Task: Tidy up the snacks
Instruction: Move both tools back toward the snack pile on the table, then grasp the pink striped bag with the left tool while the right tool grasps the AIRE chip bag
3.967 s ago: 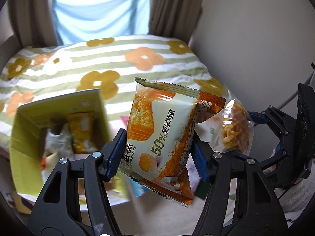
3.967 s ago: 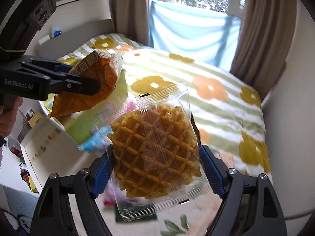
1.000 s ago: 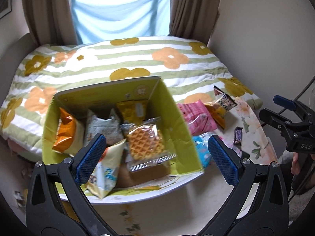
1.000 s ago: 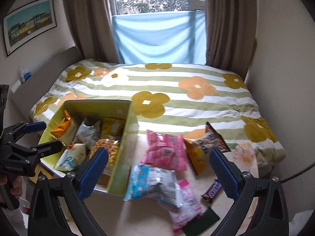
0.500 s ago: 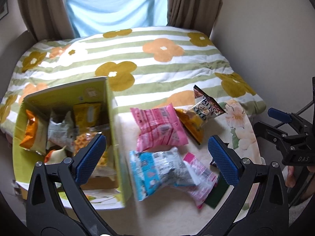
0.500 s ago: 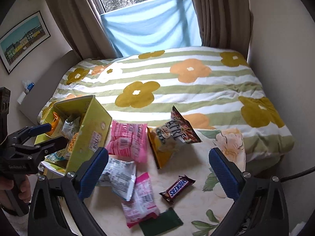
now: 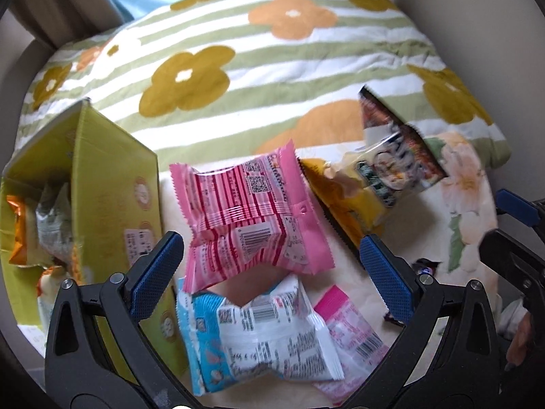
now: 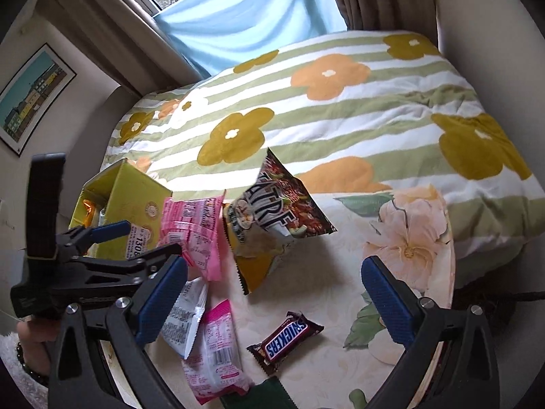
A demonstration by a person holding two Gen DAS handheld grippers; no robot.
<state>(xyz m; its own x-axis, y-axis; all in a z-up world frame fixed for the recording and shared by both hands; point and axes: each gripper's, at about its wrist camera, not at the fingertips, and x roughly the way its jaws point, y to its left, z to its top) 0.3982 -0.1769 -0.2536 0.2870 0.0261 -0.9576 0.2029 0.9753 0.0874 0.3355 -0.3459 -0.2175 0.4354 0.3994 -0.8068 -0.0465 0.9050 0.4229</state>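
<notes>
My left gripper [image 7: 272, 272] is open and empty, hovering over a pink striped snack pack [image 7: 252, 218] and a blue-and-white pack [image 7: 262, 334]. A smaller pink pack [image 7: 351, 330] lies to their right. The yellow-green box [image 7: 112, 191] at the left holds several snacks. My right gripper [image 8: 272, 293] is open and empty above a Snickers bar [image 8: 286, 341] and a dark chip bag [image 8: 276, 211] leaning on a yellow bag [image 8: 259, 266]. The left gripper also shows at the left of the right wrist view [image 8: 136, 242].
The snacks lie on a small table with a cream floral cloth [image 8: 408, 231] set against a bed with a striped flower quilt [image 8: 340, 102]. A dark green packet [image 8: 259, 395] lies at the table's near edge. A wall stands close on the right.
Both grippers, once holding an egg-cake pack and a waffle pack, are now empty and open. They have moved from the box rightward and down toward the loose snacks.
</notes>
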